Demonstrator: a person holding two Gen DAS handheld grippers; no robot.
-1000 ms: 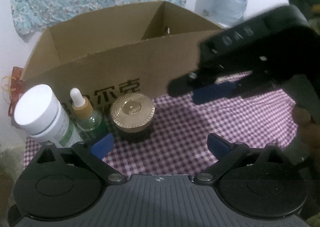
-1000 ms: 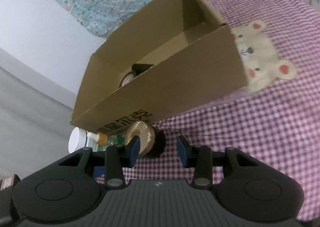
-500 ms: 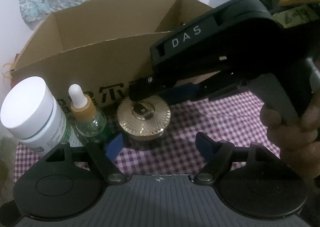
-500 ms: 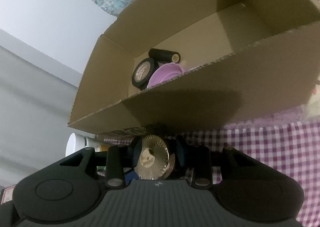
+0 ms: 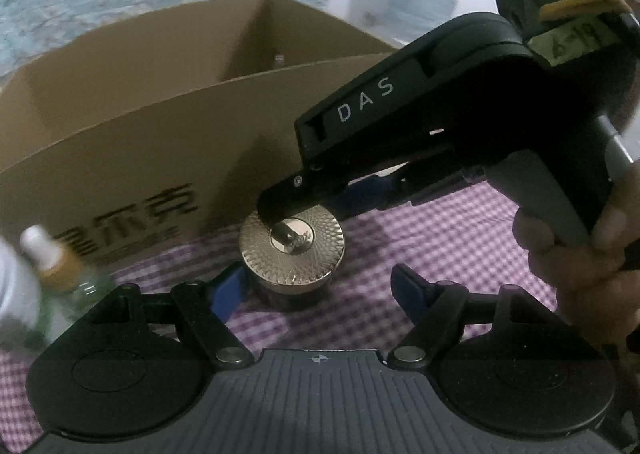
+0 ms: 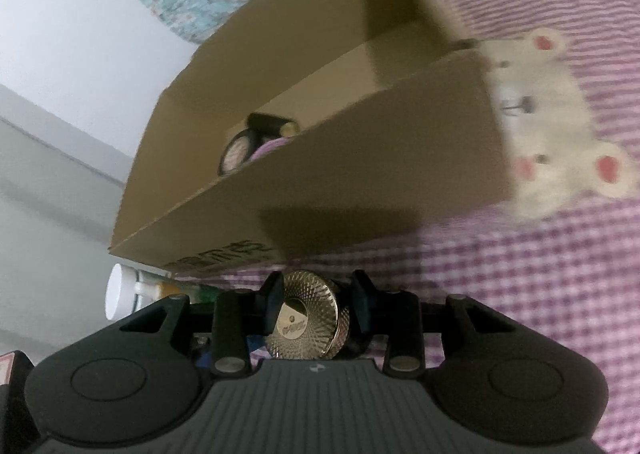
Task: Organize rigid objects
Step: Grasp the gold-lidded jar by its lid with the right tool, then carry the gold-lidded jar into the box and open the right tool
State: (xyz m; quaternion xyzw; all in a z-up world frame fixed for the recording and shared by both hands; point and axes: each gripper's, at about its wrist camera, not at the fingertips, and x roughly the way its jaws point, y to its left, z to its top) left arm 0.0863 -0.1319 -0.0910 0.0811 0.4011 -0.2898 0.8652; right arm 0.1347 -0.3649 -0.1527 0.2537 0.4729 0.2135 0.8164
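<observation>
A round jar with a gold patterned lid point(image 5: 292, 250) stands on the purple checked cloth in front of a cardboard box point(image 5: 132, 125). My right gripper point(image 6: 318, 304) is shut on the jar point(image 6: 306, 318), its blue pads on either side of the lid; its black body point(image 5: 420, 125) reaches in from the right in the left wrist view. My left gripper point(image 5: 320, 288) is open and empty, just in front of the jar. A dropper bottle point(image 5: 52, 262) and a white-capped bottle point(image 6: 120, 290) stand to the left.
The box point(image 6: 320, 173) holds a black round tin point(image 6: 238, 149), a black tube point(image 6: 272, 123) and a purple lid. A white bear print point(image 6: 552, 133) marks the cloth right of the box. A floral cloth hangs behind.
My right gripper came down from the right and closed around the gold-lidded jar. The left gripper shifted right, so the bottles slid toward the left edge.
</observation>
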